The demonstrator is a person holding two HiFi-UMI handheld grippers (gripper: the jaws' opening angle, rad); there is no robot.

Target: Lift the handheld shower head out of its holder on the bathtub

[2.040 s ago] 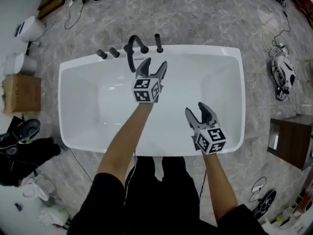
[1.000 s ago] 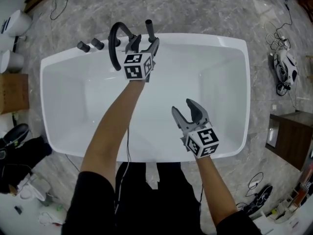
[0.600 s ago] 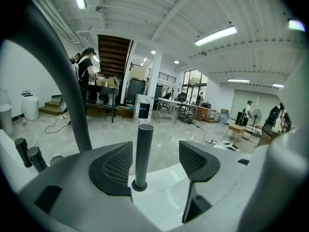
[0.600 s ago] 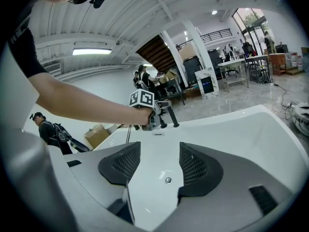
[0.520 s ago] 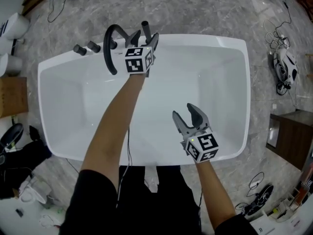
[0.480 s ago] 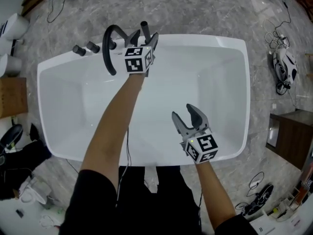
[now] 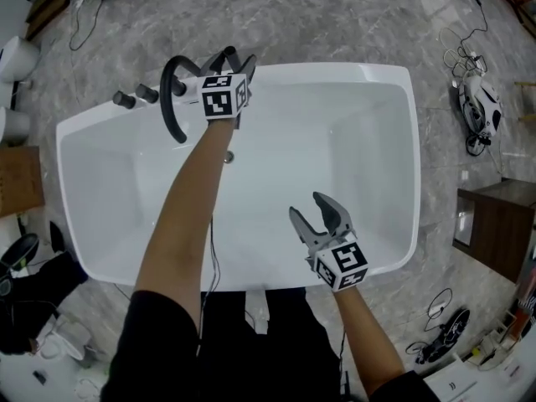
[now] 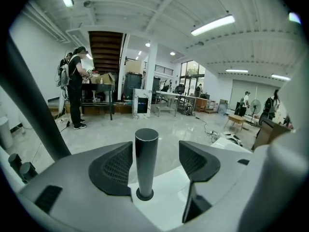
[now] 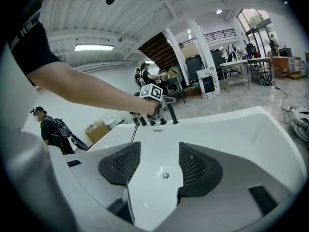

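Observation:
The handheld shower head (image 8: pixel 146 162) is a black upright cylinder that stands in its holder on the white bathtub's far rim (image 7: pixel 335 69). My left gripper (image 8: pixel 155 161) is open, with one jaw on each side of the cylinder and a gap showing on the right. In the head view the left gripper (image 7: pixel 235 57) covers the cylinder, just right of the black arched faucet (image 7: pixel 172 99). The right gripper view shows the shower head (image 9: pixel 171 114) under the marker cube. My right gripper (image 7: pixel 307 208) hangs open and empty over the tub's near side.
Two black knobs (image 7: pixel 134 96) stand on the rim left of the faucet. The drain (image 7: pixel 227 156) lies in the tub floor. A wooden cabinet (image 7: pixel 494 224), a white device (image 7: pixel 477 107) with cables and a cardboard box (image 7: pixel 17 178) sit on the marble floor. People (image 8: pixel 75 88) stand far behind.
My left gripper has reached forward from over the tub to the far rim, and its open jaws now straddle the shower head. The right gripper has stayed nearly where it was.

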